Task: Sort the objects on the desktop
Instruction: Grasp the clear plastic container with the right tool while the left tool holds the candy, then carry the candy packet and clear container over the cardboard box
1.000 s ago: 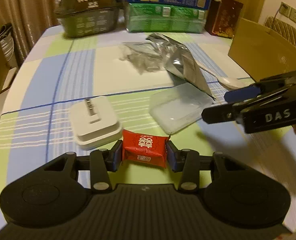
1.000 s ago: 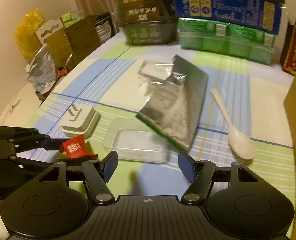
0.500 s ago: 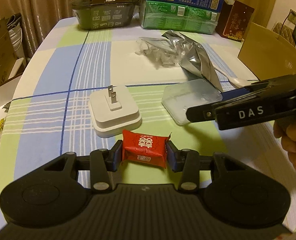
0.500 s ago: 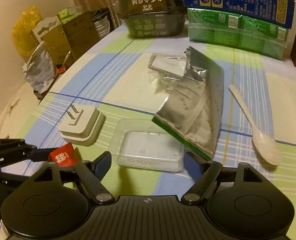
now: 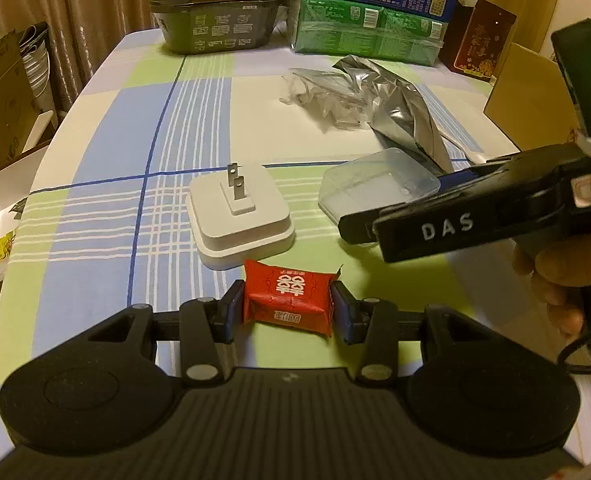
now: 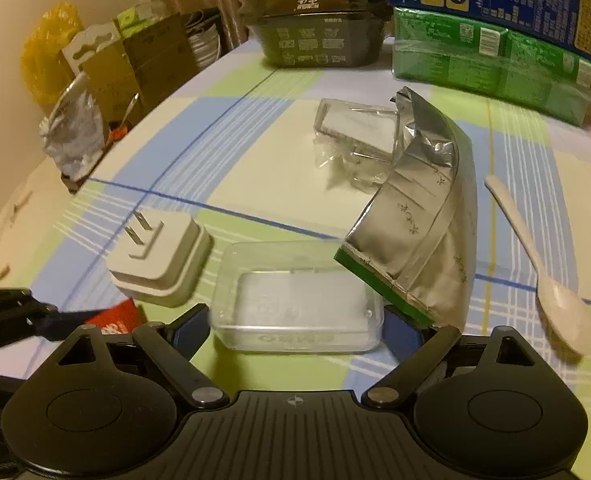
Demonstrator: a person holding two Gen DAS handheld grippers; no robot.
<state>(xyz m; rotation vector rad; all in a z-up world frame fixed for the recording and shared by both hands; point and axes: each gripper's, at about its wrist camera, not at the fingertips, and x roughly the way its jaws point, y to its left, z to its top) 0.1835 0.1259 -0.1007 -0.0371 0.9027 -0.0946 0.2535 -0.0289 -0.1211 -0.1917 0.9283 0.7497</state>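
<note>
— While I have the left gripper point(image 5: 288, 307) clamped on the red candy packet point(image 5: 287, 302), tell me how the clear plastic box point(image 6: 295, 304) looks from your side.

— It sits right between the spread fingers of my right gripper point(image 6: 295, 330), one blue pad just off each short end, neither pressing yet as far as I can tell. I judge it very light, thin-walled and springy, so it will bow if I squeeze hard, and the smooth plastic may slip.

— Where do I take hold, then?

— Across the short ends, low on the walls near the base, where I reckon the box is stiffest. The rim would flex. Beyond my right fingertip the silver foil pouch point(image 6: 419, 236) leans over the far corner of the box; I can't tell whether it rests on it, so lifting may drag it.

— And the candy?

— Soft and crinkly, pinched at both ends of the wrapper, held just ahead of your palm. Light grip is plenty; more would crush it. The white plug adapter point(image 5: 239, 220) lies just beyond your fingertips, prongs up, apart from the candy. It looks rigid and heavier; I'd grip its flat sides.
</note>
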